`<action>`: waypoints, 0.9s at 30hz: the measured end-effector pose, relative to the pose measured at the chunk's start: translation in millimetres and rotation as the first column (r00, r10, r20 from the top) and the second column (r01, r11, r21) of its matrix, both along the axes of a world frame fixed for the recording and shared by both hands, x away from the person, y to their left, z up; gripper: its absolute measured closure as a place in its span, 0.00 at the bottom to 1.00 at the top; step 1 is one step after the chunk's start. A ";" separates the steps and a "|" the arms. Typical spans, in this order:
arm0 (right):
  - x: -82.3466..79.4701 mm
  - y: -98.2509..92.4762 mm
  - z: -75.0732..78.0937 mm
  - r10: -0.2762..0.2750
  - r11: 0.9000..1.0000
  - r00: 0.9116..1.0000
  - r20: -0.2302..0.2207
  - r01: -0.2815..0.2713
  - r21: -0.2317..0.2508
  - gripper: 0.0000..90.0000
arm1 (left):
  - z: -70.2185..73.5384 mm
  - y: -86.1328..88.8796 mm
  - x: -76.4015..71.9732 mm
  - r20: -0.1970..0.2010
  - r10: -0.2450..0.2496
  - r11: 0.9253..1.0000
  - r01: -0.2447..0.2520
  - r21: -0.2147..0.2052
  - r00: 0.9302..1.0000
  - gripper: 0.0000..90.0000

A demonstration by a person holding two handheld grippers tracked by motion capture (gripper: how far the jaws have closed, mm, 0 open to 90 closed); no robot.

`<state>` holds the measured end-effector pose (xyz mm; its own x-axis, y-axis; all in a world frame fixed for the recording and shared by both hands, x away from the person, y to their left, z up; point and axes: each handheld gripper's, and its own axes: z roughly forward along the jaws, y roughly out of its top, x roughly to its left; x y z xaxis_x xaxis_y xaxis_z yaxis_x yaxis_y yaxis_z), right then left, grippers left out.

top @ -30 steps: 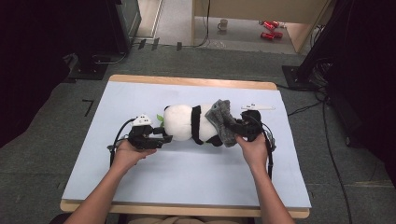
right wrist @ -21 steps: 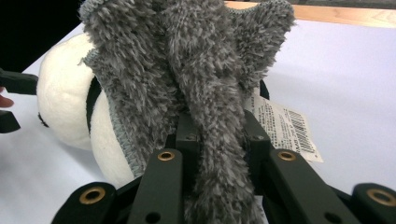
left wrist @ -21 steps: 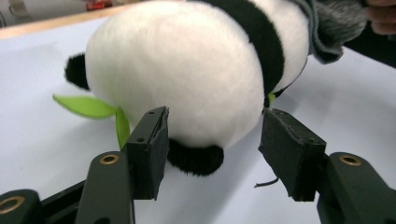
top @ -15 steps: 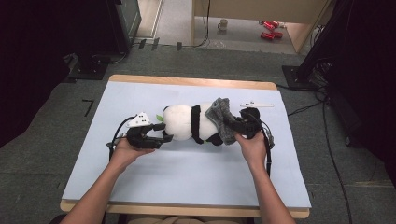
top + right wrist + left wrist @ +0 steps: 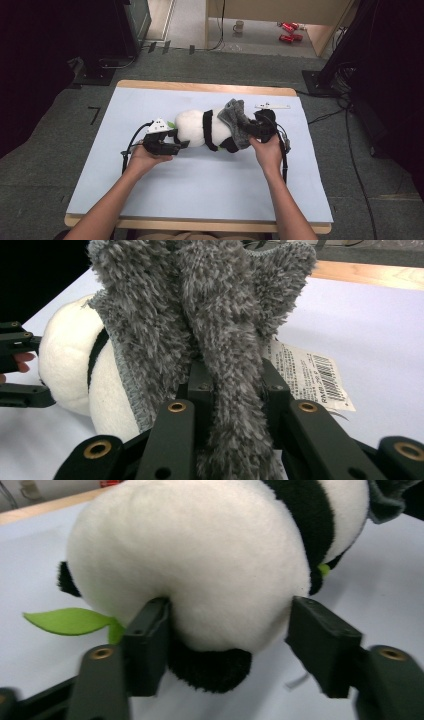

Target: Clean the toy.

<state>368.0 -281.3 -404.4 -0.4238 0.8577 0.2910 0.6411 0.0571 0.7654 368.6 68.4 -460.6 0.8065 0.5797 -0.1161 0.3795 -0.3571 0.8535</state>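
Grey fuzzy cloth (image 5: 220,330) pinched in right tool (image 5: 232,385), left tool (image 5: 230,640) spread around plush panda (image 5: 200,560), left jaw touching

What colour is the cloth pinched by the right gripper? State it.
Grey and fuzzy: the cloth shows best in the right gripper view.

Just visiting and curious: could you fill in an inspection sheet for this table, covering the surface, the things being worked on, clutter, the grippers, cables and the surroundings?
Surface: pale blue sheet on a wooden table, flat.
Job's things: plush panda lying on its side; grey fuzzy cloth draped at its right end; a barcode tag beside the cloth.
Clutter: a thin white strip near the far edge.
Grippers: left gripper straddles the panda's head, one pad touching, the other apart, jaws just now closing a little; right gripper is clamped on the grey cloth.
Cables: black cable loops from the left gripper.
Surroundings: grey carpet; a mug and red items on the floor beyond.
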 end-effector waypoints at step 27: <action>-33.1 -4.0 30.1 0.053 0.998 0.999 -0.007 -0.053 0.033 0.83 | 30.0 10.9 -26.8 -0.278 -0.038 0.995 0.010 -0.102 0.960 0.85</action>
<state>334.9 -285.3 -374.3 -0.4661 0.8240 0.3221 0.6440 0.0663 0.7621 341.9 79.3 -430.6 0.7471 0.5349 -0.3945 0.6004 -0.2885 0.7458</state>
